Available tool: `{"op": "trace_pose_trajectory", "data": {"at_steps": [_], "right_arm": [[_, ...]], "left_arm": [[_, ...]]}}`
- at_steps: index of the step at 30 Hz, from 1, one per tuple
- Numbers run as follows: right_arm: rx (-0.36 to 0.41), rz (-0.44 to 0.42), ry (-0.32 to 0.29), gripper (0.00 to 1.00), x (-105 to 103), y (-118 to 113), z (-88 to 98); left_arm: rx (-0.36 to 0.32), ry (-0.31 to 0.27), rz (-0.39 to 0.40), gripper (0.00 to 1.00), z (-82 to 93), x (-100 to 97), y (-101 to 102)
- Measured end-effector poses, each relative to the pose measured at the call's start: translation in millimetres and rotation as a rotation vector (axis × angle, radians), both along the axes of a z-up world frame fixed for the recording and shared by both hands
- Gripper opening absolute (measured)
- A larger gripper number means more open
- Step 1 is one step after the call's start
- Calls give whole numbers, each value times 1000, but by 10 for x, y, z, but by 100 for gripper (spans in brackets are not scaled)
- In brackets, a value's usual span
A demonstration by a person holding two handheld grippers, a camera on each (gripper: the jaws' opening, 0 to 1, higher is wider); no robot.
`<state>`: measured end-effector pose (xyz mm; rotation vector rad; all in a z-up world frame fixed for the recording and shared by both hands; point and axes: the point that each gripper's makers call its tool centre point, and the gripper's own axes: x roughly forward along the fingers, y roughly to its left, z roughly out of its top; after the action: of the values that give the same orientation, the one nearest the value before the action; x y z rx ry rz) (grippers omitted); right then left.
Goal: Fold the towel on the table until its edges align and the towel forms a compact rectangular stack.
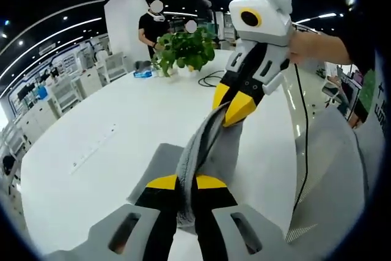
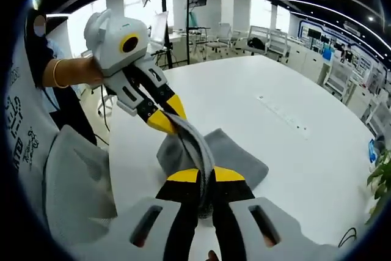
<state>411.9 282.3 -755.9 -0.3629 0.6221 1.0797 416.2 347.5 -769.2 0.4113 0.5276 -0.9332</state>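
Yellow-tipped jaws of the left gripper [image 1: 186, 183] pinch one end of the grey towel [image 1: 211, 145], while the right gripper [image 1: 235, 105] clamps the other end, so the cloth's edge hangs taut between them above the white desk [image 1: 110, 126]. Its lower part lies on the desk [image 2: 287, 132] beneath. From the right gripper [image 2: 206, 175] view, the towel [image 2: 235, 157] runs up to the left gripper [image 2: 168, 119]. Holding both corners lifted likely lets the raised edge be carried over to meet the opposite one. A plant [image 1: 186, 50] stands far off.
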Motion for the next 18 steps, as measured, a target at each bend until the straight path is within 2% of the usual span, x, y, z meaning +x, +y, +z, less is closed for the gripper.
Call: {"op": "trace_pose_trajectory", "data": {"at_steps": [5,13,18], "right_arm": [[24,-37,8,4,107,24,-38],[13,-60,2,4,308,78,-177],[10,-57,3,4,271,72,-149]], "left_arm": [[-14,0,31,8,-47,78,24],[-45,10,96,8,-184,220,78],[-48,7,97,8,-160,188,83]]}}
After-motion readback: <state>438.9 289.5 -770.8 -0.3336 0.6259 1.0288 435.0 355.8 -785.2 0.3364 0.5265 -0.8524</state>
